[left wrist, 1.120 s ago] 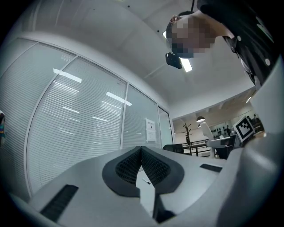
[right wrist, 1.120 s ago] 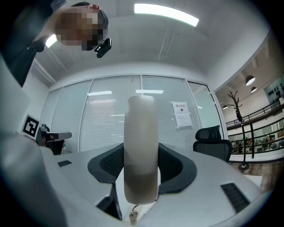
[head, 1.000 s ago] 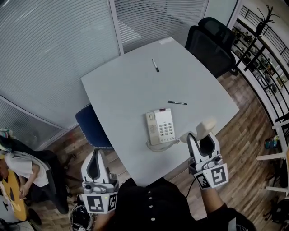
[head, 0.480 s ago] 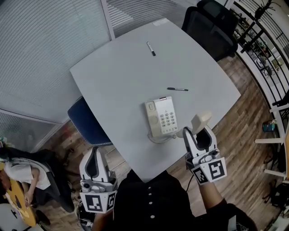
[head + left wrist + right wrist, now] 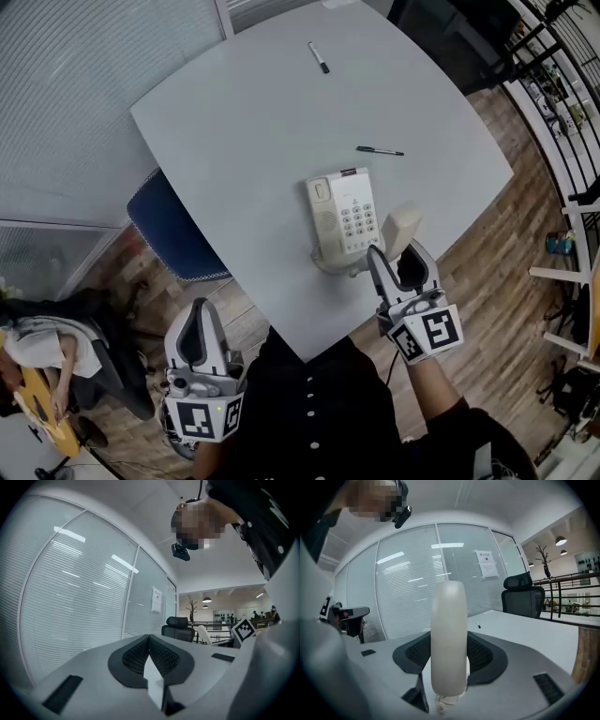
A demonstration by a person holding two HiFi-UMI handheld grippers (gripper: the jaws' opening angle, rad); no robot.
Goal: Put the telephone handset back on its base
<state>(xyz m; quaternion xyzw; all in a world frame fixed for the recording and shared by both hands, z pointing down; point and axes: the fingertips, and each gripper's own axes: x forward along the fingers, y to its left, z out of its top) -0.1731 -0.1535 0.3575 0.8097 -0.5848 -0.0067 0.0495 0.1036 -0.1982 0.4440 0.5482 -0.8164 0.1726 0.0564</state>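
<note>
The beige telephone base (image 5: 344, 217) with its keypad lies near the front edge of the grey table (image 5: 244, 141). Its cradle on the left side holds nothing. My right gripper (image 5: 395, 261) is shut on the cream handset (image 5: 402, 231), held upright just right of the base. In the right gripper view the handset (image 5: 449, 634) stands between the two dark pads, with the coiled cord (image 5: 439, 707) below it. The cord (image 5: 336, 268) runs along the base's near end. My left gripper (image 5: 199, 309) hangs off the table at lower left, shut and holding nothing (image 5: 149, 641).
A black marker (image 5: 320, 56) lies at the table's far side and a pen (image 5: 380, 150) just beyond the base. A blue chair (image 5: 169, 225) is tucked in at the table's left edge. Glass partitions with blinds (image 5: 84, 597) stand to the left, with a black office chair (image 5: 524, 595) beyond the table.
My right gripper has carried the handset left and forward, closer to the base's right side. The left gripper has stayed low at the left.
</note>
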